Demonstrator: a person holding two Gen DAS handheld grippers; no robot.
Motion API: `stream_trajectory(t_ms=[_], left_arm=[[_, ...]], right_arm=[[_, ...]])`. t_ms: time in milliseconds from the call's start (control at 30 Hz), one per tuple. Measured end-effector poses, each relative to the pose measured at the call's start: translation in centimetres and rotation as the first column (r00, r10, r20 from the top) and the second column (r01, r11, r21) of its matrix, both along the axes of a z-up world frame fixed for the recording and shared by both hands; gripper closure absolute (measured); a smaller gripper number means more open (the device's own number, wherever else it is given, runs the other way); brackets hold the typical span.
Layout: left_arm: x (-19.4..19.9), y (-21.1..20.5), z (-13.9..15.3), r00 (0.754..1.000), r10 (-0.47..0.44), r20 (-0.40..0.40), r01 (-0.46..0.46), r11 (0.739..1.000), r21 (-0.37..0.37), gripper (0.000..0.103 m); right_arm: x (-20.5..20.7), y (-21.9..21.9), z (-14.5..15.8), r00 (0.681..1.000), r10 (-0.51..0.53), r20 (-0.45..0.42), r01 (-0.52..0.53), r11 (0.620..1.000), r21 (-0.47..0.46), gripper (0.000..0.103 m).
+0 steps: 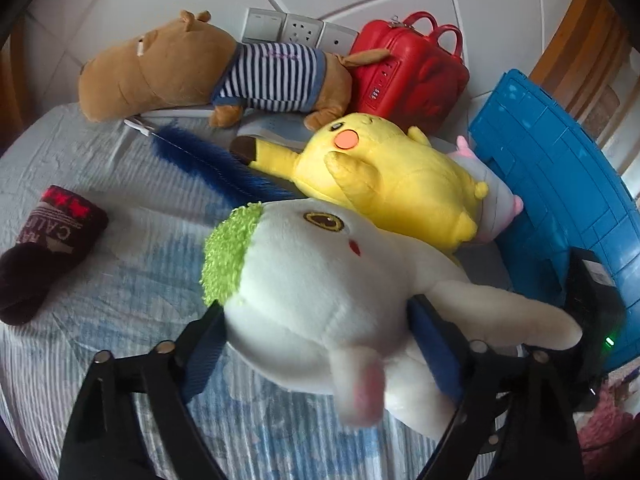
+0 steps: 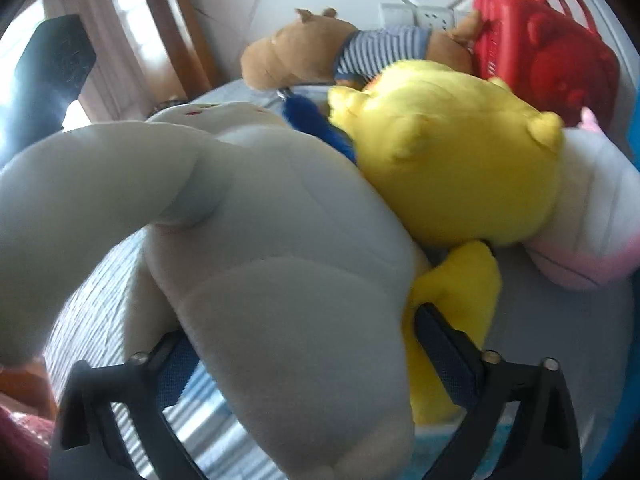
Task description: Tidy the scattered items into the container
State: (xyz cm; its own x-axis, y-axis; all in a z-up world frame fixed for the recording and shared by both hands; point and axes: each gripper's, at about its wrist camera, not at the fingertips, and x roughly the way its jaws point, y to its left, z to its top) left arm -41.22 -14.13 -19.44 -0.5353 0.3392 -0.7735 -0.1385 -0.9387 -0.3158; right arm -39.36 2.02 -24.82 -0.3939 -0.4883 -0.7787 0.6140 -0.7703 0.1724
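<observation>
White plush toy with green fuzzy tuft (image 1: pixel 320 280) sits clenched between both my left hand-held gripper (image 1: pixel 316 344) and right hand-held gripper (image 2: pixel 296 348) above the bed (image 1: pixel 120 280).

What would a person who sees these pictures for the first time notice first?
The eye goes first to the big white plush toy with a green tuft, lying on the bed between the fingers of both the left claw and the right claw. Just behind it lies a bright yellow plush toy, touching it. Farther back are a brown plush toy in a striped shirt and a red bag, with a blue crate at the right.
</observation>
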Motion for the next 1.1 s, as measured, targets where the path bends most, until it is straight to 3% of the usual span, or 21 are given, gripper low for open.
stream_trajectory(t_ms=[233, 367, 500, 633, 767, 867, 967, 1033, 1100], left_arm=[[3.8, 0.2, 4.7, 0.996, -0.001, -0.085, -0.001, 1.0, -0.027, 0.018], [6.5, 0.5, 8.2, 0.99, 0.001, -0.143, -0.008, 0.999, -0.045, 0.018], [9.2, 1.7, 9.8, 0.985, -0.006, -0.171, -0.009, 0.996, -0.089, 0.019], [11.4, 2.3, 8.0, 0.993, 0.004, -0.116, -0.015, 0.996, -0.091, 0.019], [12.4, 1.7, 4.0, 0.999, 0.016, -0.029, -0.018, 0.996, -0.087, 0.019], [12.5, -0.2, 2.9, 0.999, 0.033, -0.042, -0.035, 0.998, -0.043, 0.018], [12.9, -1.6, 3.5, 0.997, 0.014, -0.07, -0.021, 0.995, -0.098, 0.016], [13.2, -2.5, 3.7, 0.995, -0.031, -0.098, 0.017, 0.99, -0.139, 0.004], [12.7, -3.0, 3.2, 0.992, -0.072, -0.102, 0.055, 0.986, -0.16, 0.0]], right_arm=[[3.1, 0.6, 3.4, 1.0, 0.002, -0.024, -0.004, 0.997, -0.072, 0.022], [5.7, 1.1, 6.7, 0.996, 0.01, -0.093, -0.021, 0.993, -0.12, 0.023], [8.3, 1.3, 8.5, 0.991, 0.03, -0.132, -0.045, 0.992, -0.114, 0.025], [10.4, 1.6, 7.7, 0.995, 0.049, -0.091, -0.058, 0.994, -0.096, 0.026], [11.6, 1.7, 4.6, 0.997, 0.073, -0.002, -0.073, 0.996, -0.056, 0.026], [11.0, 1.5, 3.4, 0.997, 0.066, 0.027, -0.064, 0.994, -0.083, 0.027], [9.5, 1.4, 3.8, 0.999, 0.045, 0.02, -0.043, 0.993, -0.109, 0.027], [8.2, 1.6, 3.8, 0.998, 0.028, 0.049, -0.021, 0.989, -0.144, 0.027], [7.1, 1.8, 3.6, 0.997, 0.01, 0.08, 0.004, 0.985, -0.174, 0.026]])
